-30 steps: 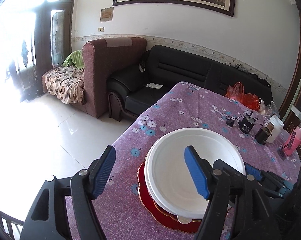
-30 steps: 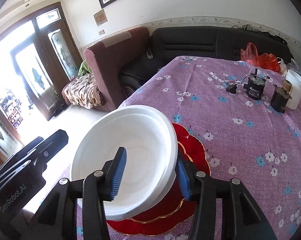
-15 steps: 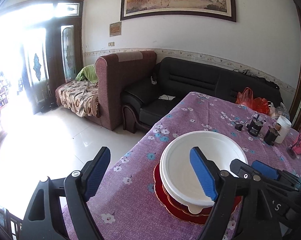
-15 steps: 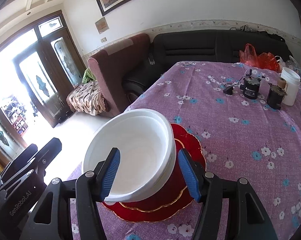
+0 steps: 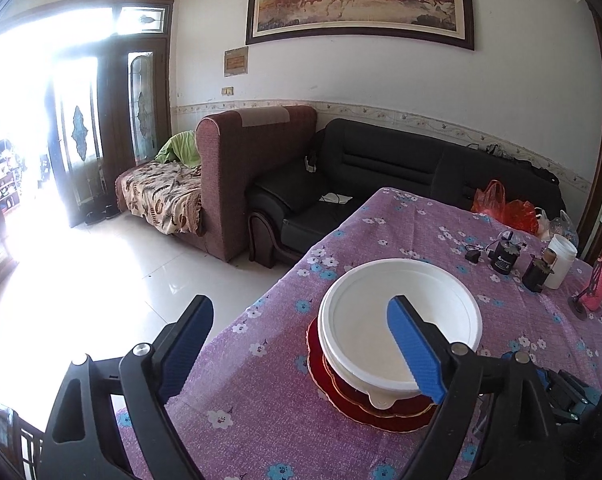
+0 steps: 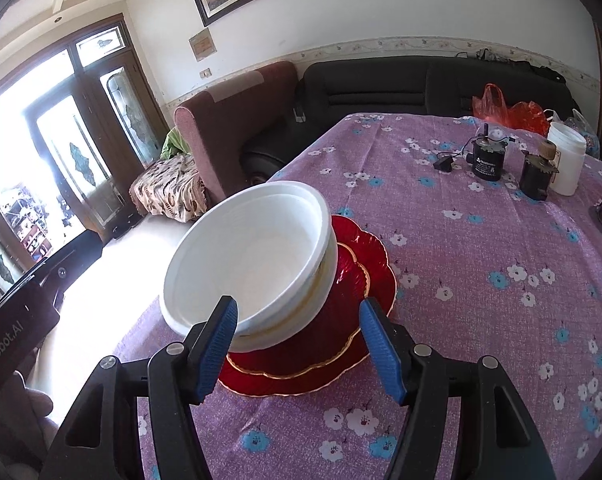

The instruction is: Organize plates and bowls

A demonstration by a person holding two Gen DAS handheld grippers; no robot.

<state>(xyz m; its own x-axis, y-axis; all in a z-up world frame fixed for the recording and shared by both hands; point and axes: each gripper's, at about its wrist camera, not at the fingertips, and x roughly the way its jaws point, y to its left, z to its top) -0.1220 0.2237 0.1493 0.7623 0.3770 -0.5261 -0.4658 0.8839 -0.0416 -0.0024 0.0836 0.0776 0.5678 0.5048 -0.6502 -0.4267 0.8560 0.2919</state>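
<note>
White bowls [image 6: 257,268] sit nested, at least two by the doubled rim, on top of red gold-edged plates [image 6: 353,276] near the left edge of the purple floral tablecloth [image 6: 481,280]; stack looks complete, bowls resting level, a small white tab poking out at the near side in the left wrist view [image 5: 381,402].

Right gripper [image 6: 301,348] is spread wide, holding nothing; its left blue pad [image 6: 217,344] is just in front of the bowl wall, right pad clear of it over the plate rim. Left gripper [image 5: 301,348] is likewise wide apart and empty, off the table edge side; one pad overlaps the bowl in the picture but seems to be above it, no contact that I can tell.

Step in hand, as I judge it: release and retreat. To do it well: keep jaws wide, pull straight back & slightly up along the finger axis, no sideways sweep; the left pad is the risk, a nudge could slide the light bowls off-centre or toward the table edge.

Vs 1 s ago: right gripper's pads then straddled the bowl rim closely, bowl tilted up; now gap is much wider and bowl has settled onto the plates; both cameras have drawn back & higher, stack smaller in view. Motors, white jar [image 6: 567,164], pink bottle [image 5: 601,280] at far side unchanged.
</note>
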